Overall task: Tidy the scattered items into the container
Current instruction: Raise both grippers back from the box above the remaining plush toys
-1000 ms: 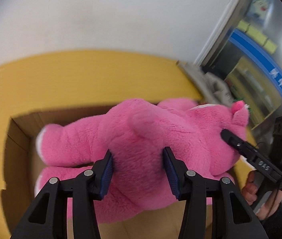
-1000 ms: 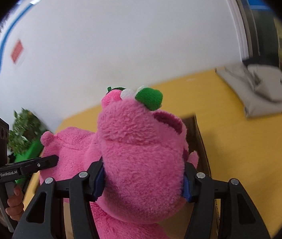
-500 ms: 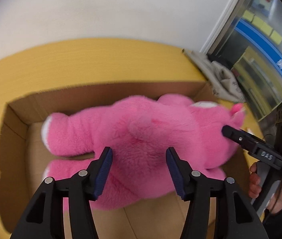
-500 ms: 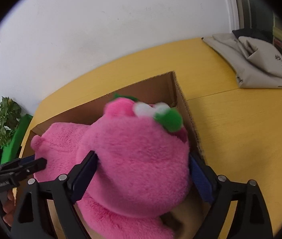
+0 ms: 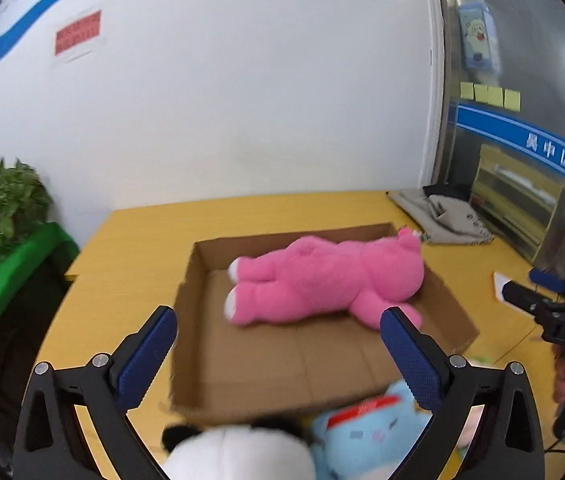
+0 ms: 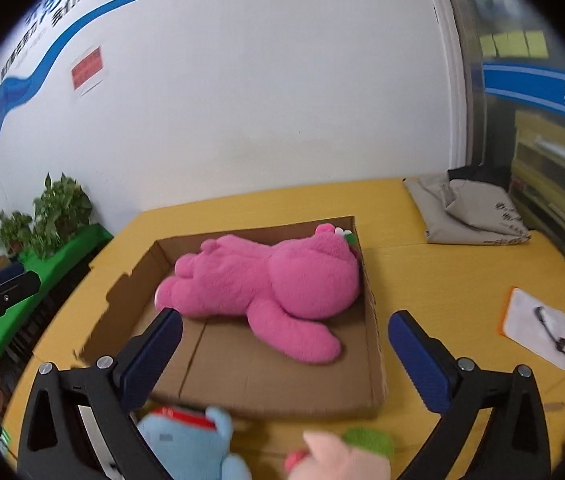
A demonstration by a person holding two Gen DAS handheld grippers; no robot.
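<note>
Both hand-held grippers are seen with jaws spread wide and nothing between the pads: the left gripper (image 5: 278, 344) and the right gripper (image 6: 284, 346) have just been opening, and each is held well clear of the pink plush toy (image 5: 322, 284). The toy is found inside the shallow cardboard box (image 5: 198, 320), lying flat on the box floor in its far half. Its long axis is laid across the box, roughly parallel to the far wall. The head is pointed toward the right-hand wall, nearly touching it, with a green-and-white tuft visible at the far right corner in the right wrist view; the white-soled feet are pointed left. One limb is stretched toward the near side. The box is set on a yellow table (image 6: 442, 280). Outside the box, just before its near wall, a light blue plush (image 5: 366, 436) and a white plush with black ears (image 5: 238, 456) are noted, blurred, and a pale pink plush (image 6: 342, 460) in the right wrist view. A grey folded cloth (image 6: 466, 216) is lying at the far right of the table.
</note>
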